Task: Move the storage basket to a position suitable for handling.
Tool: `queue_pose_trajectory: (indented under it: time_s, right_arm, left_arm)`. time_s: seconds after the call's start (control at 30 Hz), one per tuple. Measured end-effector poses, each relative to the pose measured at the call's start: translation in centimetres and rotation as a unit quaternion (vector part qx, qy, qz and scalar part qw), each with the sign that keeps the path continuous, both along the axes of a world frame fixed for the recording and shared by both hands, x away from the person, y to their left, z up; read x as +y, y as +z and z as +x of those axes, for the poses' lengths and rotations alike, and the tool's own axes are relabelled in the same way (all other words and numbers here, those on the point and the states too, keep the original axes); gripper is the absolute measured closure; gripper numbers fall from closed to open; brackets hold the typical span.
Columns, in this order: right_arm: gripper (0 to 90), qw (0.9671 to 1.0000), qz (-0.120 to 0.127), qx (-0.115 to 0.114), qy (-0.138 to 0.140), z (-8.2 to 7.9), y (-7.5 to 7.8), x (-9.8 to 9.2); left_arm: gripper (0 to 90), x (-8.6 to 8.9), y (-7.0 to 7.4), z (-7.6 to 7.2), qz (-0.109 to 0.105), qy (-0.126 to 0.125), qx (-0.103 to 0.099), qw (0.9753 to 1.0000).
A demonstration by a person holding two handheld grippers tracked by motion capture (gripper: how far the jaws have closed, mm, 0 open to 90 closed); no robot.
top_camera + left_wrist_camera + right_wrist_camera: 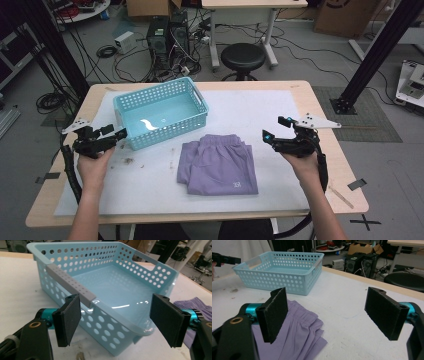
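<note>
A folded purple garment (219, 165) with an elastic waistband lies flat on the white mat near the table's front middle. A light blue perforated basket (161, 111) stands empty just behind and left of it. My left gripper (114, 133) is open at the basket's near left corner, jaws wide with nothing between them; in the left gripper view (117, 322) the basket's grey handle (70, 285) and rim sit just ahead. My right gripper (276, 128) is open to the right of the garment, apart from it; the right gripper view (329, 315) shows the garment (297, 337) below its left jaw.
The white mat (260, 107) covers most of the wooden table (320, 110). Small bits of debris (129, 160) lie on the mat left of the garment. A black stool (243, 56), computer towers and cables stand on the floor beyond the far edge.
</note>
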State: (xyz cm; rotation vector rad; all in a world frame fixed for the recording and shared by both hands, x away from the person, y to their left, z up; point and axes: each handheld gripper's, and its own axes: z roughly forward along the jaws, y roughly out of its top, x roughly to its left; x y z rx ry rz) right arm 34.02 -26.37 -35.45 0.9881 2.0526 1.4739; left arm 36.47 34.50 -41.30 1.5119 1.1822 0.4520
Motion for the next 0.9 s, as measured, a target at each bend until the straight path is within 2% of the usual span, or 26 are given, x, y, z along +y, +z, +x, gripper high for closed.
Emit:
queue_pose_trajectory:
  time_s: [0.13, 0.3, 0.47, 0.53, 0.6, 0.9]
  right_arm:
    - [19.4, 1.0000, -0.004, -0.001, 0.000, 0.1, -0.1, 0.1]
    - [19.4, 1.0000, -0.004, 0.002, 0.001, 0.1, -0.2, 0.2]
    - [19.4, 1.0000, -0.005, 0.001, 0.001, 0.2, -0.3, 0.3]
    - [19.4, 1.0000, -0.007, 0.004, 0.002, 0.2, -0.4, 0.4]
    - [19.4, 1.0000, -0.009, 0.001, 0.002, 0.3, -0.4, 0.4]
    - [19.4, 0.9999, -0.009, 0.004, 0.002, 0.3, -0.5, 0.5]
  left_arm:
    - [25.3, -0.4, -0.4, 0.9, -0.002, 0.004, 0.009, 1.0000]
    - [25.4, -0.7, -1.2, 1.7, 0.005, 0.005, 0.037, 0.9993]
    - [28.7, -1.0, -1.2, 1.7, 0.011, 0.011, 0.039, 0.9991]
    - [30.2, -0.9, -1.3, 1.8, -0.001, 0.015, 0.046, 0.9988]
    - [32.3, -1.1, -1.2, 1.8, -0.004, 0.020, 0.052, 0.9984]
    - [35.3, -1.4, -1.3, 1.9, -0.005, 0.024, 0.053, 0.9983]
